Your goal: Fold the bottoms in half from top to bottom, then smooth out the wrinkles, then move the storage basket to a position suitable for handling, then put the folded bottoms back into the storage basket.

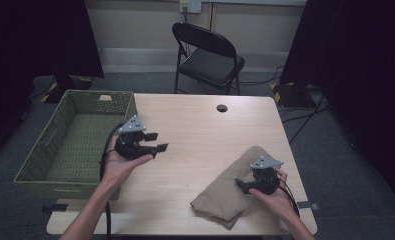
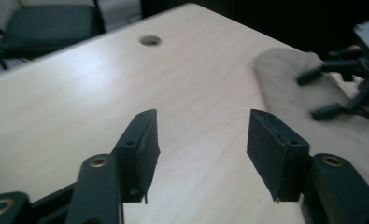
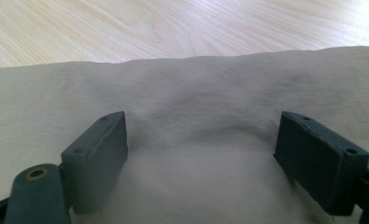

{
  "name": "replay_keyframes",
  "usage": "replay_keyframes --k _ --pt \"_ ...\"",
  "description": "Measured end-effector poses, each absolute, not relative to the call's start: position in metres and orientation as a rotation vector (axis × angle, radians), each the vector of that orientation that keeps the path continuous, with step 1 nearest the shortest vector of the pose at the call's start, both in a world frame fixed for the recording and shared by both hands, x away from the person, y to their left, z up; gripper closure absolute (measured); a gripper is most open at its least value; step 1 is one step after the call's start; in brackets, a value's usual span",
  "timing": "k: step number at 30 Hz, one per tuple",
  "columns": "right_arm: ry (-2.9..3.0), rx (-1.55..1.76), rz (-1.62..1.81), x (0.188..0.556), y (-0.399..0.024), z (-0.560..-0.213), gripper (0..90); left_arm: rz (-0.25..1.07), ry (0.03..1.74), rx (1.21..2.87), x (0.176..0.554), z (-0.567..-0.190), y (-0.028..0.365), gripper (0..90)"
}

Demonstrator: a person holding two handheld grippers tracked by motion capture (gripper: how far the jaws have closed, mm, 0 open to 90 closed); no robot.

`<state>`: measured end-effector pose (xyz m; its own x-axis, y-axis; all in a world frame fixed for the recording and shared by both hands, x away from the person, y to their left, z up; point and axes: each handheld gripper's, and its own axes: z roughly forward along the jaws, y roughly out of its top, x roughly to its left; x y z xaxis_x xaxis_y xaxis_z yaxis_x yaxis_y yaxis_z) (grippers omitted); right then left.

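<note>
My left claw (image 1: 155, 141) hangs above the bare wood of the table (image 1: 205, 130), just off the rim of the green woven basket (image 1: 75, 137) at the table's left end, and its jaws stand apart with nothing between them; in the left gripper view I see only tabletop through the gap, with the cable hole (image 2: 150, 40) far ahead. My right claw (image 1: 241, 185) sits low over the tan cloth (image 1: 227, 192), which lies folded and rumpled near the table's front right corner, one end reaching toward the middle of the table. In the right gripper view those jaws are spread wide, one on each side of a soft ridge of cloth (image 3: 196, 107), and the pads rest against or just over the fabric without pinching it; I cannot tell whether they touch. From my left claw's camera the right claw (image 2: 329, 93) shows at the far edge, over the cloth (image 2: 285, 79). A black folding chair (image 1: 207, 55) stands beyond the table.
</note>
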<state>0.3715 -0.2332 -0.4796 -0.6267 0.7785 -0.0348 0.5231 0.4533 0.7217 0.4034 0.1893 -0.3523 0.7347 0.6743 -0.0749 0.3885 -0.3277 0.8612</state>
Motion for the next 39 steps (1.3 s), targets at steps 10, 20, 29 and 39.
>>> replay_keyframes --k 10,20,29,39 --pt "2.352 1.095 0.984 0.372 -0.234 -0.480 16.1 0.431 0.951 1.902 0.408 -0.354 0.239 46.7" --pt "2.355 1.099 0.993 0.373 -0.235 -0.480 16.1 0.459 1.120 1.880 0.415 -0.366 0.280 46.2" --pt "2.355 1.099 0.998 0.373 -0.235 -0.480 16.1 0.471 1.236 1.875 0.421 -0.380 0.294 42.1" --pt "2.357 1.095 1.002 0.373 -0.236 -0.480 16.1 0.404 1.298 1.879 0.428 -0.396 0.305 43.8"
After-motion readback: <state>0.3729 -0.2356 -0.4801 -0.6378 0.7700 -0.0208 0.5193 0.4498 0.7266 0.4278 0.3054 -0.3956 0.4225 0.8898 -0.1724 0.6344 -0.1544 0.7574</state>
